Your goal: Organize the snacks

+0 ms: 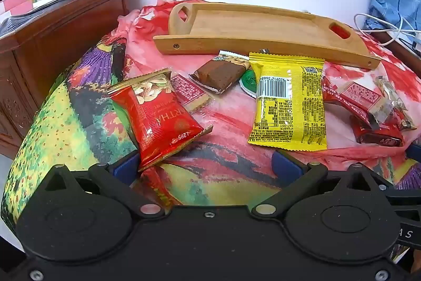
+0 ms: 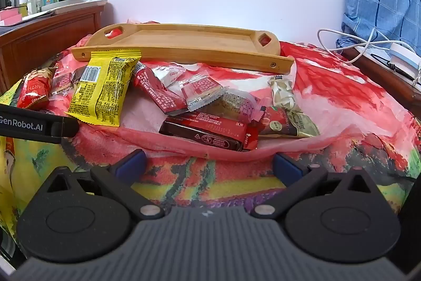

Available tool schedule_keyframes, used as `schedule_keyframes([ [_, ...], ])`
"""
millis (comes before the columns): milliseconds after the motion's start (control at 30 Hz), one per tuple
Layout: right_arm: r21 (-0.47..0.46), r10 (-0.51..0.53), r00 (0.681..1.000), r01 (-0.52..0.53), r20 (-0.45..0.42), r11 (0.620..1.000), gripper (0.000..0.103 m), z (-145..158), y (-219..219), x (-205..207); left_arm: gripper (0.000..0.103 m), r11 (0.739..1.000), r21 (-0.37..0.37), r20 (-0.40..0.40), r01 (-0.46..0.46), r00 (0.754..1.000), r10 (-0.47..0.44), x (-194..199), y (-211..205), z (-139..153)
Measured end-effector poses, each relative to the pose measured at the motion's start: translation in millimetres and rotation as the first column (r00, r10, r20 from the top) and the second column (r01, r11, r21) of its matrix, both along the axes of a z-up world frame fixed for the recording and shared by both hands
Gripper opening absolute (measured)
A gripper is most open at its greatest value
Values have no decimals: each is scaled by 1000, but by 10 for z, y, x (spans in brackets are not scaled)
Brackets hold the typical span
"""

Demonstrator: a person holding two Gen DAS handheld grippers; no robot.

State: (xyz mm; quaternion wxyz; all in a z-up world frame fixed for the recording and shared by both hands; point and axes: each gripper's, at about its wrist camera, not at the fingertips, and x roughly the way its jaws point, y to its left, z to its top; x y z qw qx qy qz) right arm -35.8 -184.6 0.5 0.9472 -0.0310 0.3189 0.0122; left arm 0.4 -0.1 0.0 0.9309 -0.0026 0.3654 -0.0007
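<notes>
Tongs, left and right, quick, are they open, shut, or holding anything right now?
Left tongs: open, holding nothing; the red nut packet lies by one finger.
Right tongs: open, holding nothing.

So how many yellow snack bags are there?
1. The yellow bag lies on the cloth just in front of the wooden tray, left of the red snack pile. Others could hide underneath.

Both wrist views face the tray [image 1: 263, 25] low and close, sharing snacks.
</notes>
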Motion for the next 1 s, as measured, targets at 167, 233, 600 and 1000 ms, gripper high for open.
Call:
schedule_keyframes([
  [167, 2, 0, 1000, 0, 1, 1000, 103, -2, -1, -2, 103, 1000, 9, -3, 5, 1000, -5, 19, -15, 16],
  [233, 1, 0, 1000, 0, 2, 1000, 103, -4, 1, -4, 103, 1000, 5, -2, 5, 1000, -5, 17, 2, 12],
  [600, 0, 0, 1000, 0, 4, 1000, 103, -9, 4, -8, 103, 1000, 17, 5, 12, 1000, -12, -1, -14, -8],
  [1000, 0, 0, 1000, 0, 5, 1000, 103, -10, 3, -6, 103, 1000, 17, 4, 12, 1000, -12, -1, -16, -9],
])
